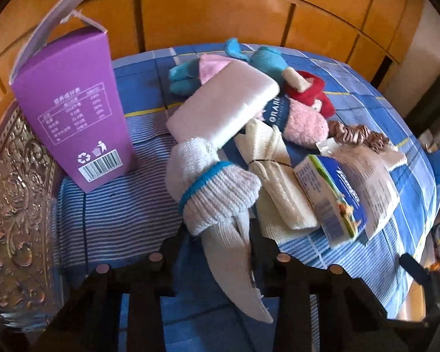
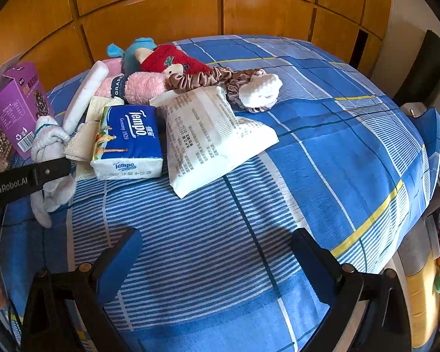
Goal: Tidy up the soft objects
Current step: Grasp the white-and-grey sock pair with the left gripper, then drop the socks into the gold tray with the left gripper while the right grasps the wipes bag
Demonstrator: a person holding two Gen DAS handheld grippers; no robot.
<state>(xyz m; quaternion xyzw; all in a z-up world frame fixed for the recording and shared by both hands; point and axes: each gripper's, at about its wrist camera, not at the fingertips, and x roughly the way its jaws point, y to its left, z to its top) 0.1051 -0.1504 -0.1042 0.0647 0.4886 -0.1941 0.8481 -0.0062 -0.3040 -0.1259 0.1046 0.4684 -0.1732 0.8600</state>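
My left gripper is shut on the tail of a white knitted glove with a blue band, at the near left end of a pile on the bed. In the right wrist view the same glove hangs from the left gripper's black fingers. The pile also holds a Tempo tissue pack, a printed white pouch, a pink towel, a red plush, a brown scrunchie and a cream cloth roll. My right gripper stands open over bare cover, nothing between its fingers.
A tall purple carton stands upright left of the glove. The blue plaid bed cover lies bare to the right and front. Wooden panels close the back. An ornate metal surface borders the bed's left edge.
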